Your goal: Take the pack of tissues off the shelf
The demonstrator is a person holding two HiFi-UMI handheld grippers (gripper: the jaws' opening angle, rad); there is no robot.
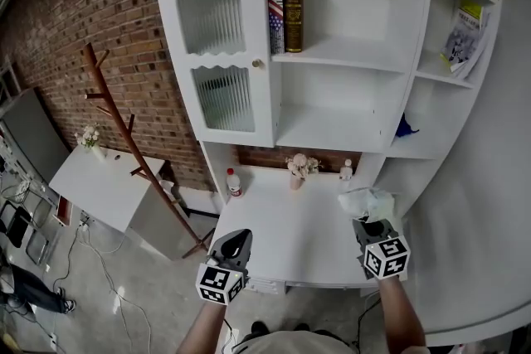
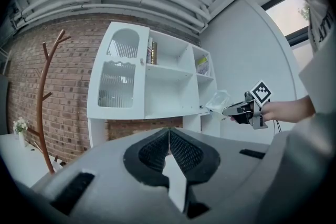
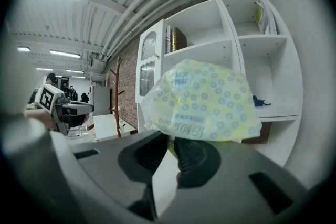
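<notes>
You are pinching the pack of tissues (image 3: pixel 202 102) by its lower edge in your right gripper (image 3: pixel 170 145), holding it over the desk (image 1: pixel 282 236), clear of the shelf (image 1: pixel 332 54). Your left gripper (image 2: pixel 169 148) is hovering clenched on nothing. The pack is looking light, soft and slick-wrapped, so a deeper bite across its middle is probably going to hold safer.

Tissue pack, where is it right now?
Head view, lower right: the tissue pack is pinched in the right tongs, at the right end of the white desk.
</notes>
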